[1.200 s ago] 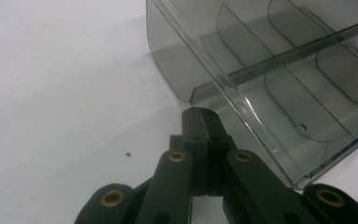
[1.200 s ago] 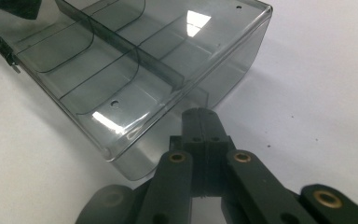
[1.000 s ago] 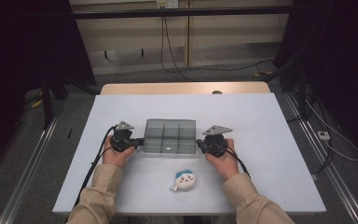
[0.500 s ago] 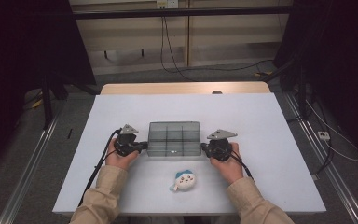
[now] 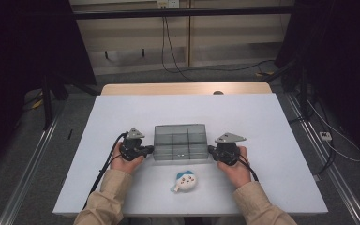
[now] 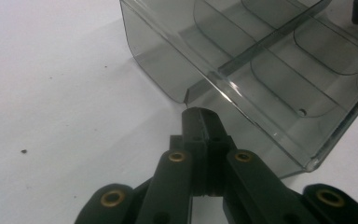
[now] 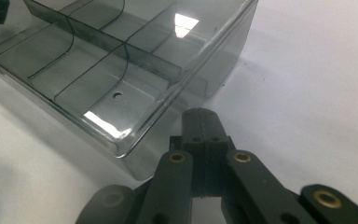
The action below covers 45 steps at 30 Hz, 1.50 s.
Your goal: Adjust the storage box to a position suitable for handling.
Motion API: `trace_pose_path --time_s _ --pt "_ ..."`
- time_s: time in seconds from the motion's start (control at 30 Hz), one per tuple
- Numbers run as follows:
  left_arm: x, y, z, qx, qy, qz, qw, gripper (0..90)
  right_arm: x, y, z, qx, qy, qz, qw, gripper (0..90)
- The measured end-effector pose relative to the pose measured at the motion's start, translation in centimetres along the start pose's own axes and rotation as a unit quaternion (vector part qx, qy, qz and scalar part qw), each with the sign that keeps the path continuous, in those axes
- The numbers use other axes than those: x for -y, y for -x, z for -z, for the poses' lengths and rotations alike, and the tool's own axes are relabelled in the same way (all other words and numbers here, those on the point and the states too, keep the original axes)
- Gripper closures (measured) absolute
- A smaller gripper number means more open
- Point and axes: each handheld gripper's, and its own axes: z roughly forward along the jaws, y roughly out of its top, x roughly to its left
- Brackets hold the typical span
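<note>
A clear grey plastic box [image 5: 180, 140] with several compartments, all bare, sits on the white table [image 5: 272, 126]. My left gripper [image 5: 151, 149] is shut, its tips against the box's left end wall. My right gripper [image 5: 211, 150] is shut too, its tips against the right end wall. In the left gripper view the closed jaws of the left gripper [image 6: 202, 113] meet the wall of the box [image 6: 261, 60] with nothing between them. The right gripper view shows the same: the right gripper [image 7: 202, 113] pushes its shut jaws on the side of the box [image 7: 121, 56].
A small white and blue plush toy [image 5: 185, 182] lies on the table just in front of the box, between the person's forearms. Dark rails and cables run along the floor on both sides of the table.
The box and both grippers have slid together toward the person and slightly to the right. The plush toy has stayed in place.
</note>
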Motion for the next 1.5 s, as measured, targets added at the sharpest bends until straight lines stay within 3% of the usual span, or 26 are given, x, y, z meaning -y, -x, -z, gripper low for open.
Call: trace_pose_path --time_s 0.43,0.7,0.8,1.17,1.5 --pt "0.0 1.2 -0.1 -0.007 -0.001 -0.015 0.9999 90.0 0.8 -0.1 1.1 0.007 -0.001 0.008 0.9999 90.0" --pt "0.2 2.0 -0.4 -0.012 -0.014 -0.030 0.9994 90.0 1.3 -0.1 1.7 0.010 0.002 0.008 0.9999 90.0" --pt "0.1 2.3 -0.4 -0.004 -0.018 -0.035 0.9992 90.0 1.4 0.1 1.9 0.012 0.002 0.008 0.9999 90.0" --pt "0.3 3.2 -0.4 -0.008 -0.017 -0.038 0.9991 90.0 1.9 0.3 2.5 0.015 0.003 0.010 0.9998 90.0" --pt "0.5 3.9 -0.2 0.002 -0.018 -0.043 0.9989 90.0 2.3 0.4 3.0 0.018 0.003 0.011 0.9998 90.0"
